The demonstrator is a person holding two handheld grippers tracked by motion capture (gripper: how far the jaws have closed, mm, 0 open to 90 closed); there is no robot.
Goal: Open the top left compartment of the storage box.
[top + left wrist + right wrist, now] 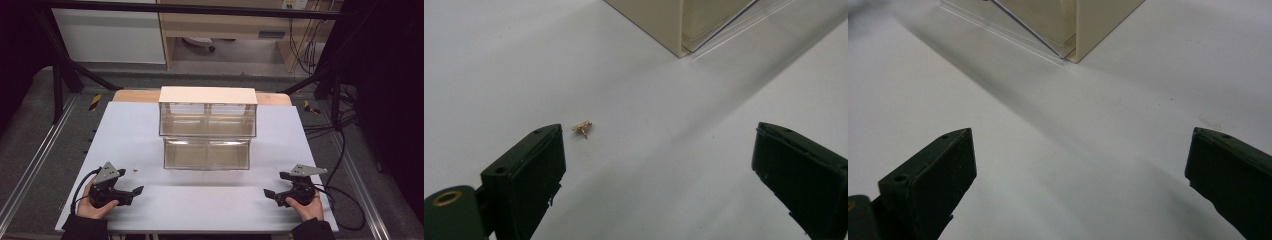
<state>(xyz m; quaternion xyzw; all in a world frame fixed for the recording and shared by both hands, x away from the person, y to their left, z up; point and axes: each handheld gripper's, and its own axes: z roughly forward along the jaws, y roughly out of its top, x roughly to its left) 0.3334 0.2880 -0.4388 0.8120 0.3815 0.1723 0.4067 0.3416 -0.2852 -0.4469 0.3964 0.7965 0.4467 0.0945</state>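
A beige cabinet (207, 95) with clear drawers stands at the middle back of the white table (140, 130); its lower drawer (207, 154) is pulled out toward me. A tiny gold pin (583, 127) lies on the table just ahead of my left gripper (659, 165), close to its left jaw; the same gold pin (134, 171) shows as a speck in the high view. My left gripper (131, 192) rests at the near left, open and holding nothing. At the near right my right gripper (275, 192) is open too, with bare table between its jaws (1080, 175).
The cabinet's corner (680, 50) shows ahead of the left gripper, and its other corner (1075, 55) ahead of the right. Black frame legs (60, 75) stand beyond the table's far corners, with cables (345, 150) trailing on the right.
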